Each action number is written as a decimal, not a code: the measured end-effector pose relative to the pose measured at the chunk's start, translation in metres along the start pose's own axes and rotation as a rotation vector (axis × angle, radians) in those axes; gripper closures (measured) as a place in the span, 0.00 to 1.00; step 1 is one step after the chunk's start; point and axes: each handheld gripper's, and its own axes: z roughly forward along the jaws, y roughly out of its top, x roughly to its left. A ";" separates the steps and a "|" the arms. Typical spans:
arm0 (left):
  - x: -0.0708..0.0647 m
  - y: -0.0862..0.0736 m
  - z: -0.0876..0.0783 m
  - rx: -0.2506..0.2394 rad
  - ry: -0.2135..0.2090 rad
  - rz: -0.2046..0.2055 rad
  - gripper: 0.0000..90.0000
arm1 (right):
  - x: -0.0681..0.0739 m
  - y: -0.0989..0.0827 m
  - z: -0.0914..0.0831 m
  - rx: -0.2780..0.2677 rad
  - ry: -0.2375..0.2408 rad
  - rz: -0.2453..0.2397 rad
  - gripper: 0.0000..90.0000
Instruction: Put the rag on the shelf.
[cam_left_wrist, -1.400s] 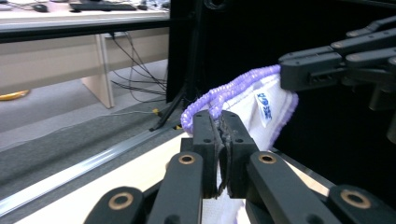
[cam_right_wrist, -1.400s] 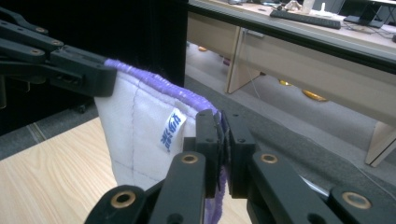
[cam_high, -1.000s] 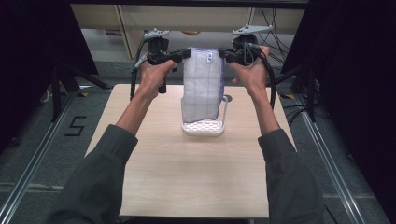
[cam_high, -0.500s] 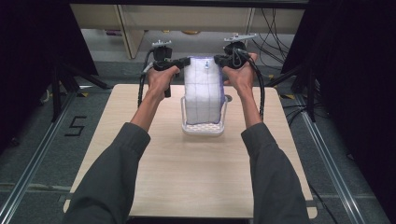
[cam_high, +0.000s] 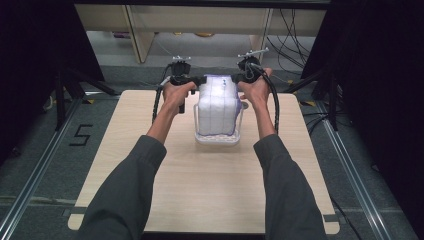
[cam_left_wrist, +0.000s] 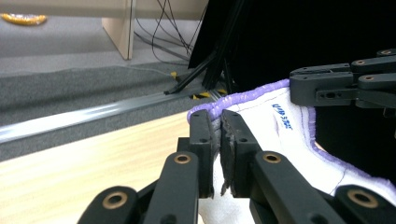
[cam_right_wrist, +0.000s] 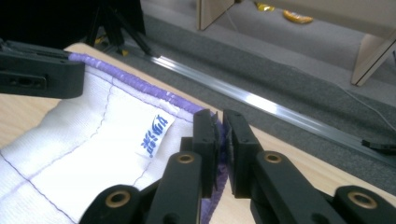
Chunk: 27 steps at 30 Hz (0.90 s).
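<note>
While a person's two hands steady it from either side, a white cloth (cam_high: 217, 107) edged in purple stitching hangs stretched between the left gripper (cam_high: 196, 80) and the right gripper (cam_high: 238, 78), above the far half of a pale wooden desk (cam_high: 200, 185). The cloth is a quilted white weave crossed by thin purple grid lines, with a thick purple overlocked hem along its top edge and a small white label printed in blue sewn just inside that hem. In the left gripper view, the left gripper's fingers (cam_left_wrist: 201, 140) are clamped on one top corner of the cloth, the hem pinched between the pads, with the fabric running away to their right toward the other gripper's black fingers. In the right gripper view, the right gripper's fingers (cam_right_wrist: 236, 140) pinch the opposite top corner, a narrow gap showing where the purple edge sits between them, and the label lies just left of them. Both grippers' jaws have just been opening slightly, with the cloth between them. Below the fingers, the lower part of the cloth sits inside a clear plastic basket (cam_high: 218, 140) standing on the desk, its folds bulging above the rim.
</note>
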 end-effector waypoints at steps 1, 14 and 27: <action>0.000 -0.001 0.000 0.005 0.006 0.006 0.91 | 0.000 -0.001 0.002 0.018 0.002 -0.010 0.92; 0.016 -0.006 -0.020 0.058 0.033 -0.062 0.62 | -0.011 -0.007 -0.003 0.057 -0.017 0.006 0.71; 0.023 -0.012 -0.055 0.146 0.032 -0.017 0.47 | -0.025 -0.023 -0.040 0.024 0.025 0.066 0.59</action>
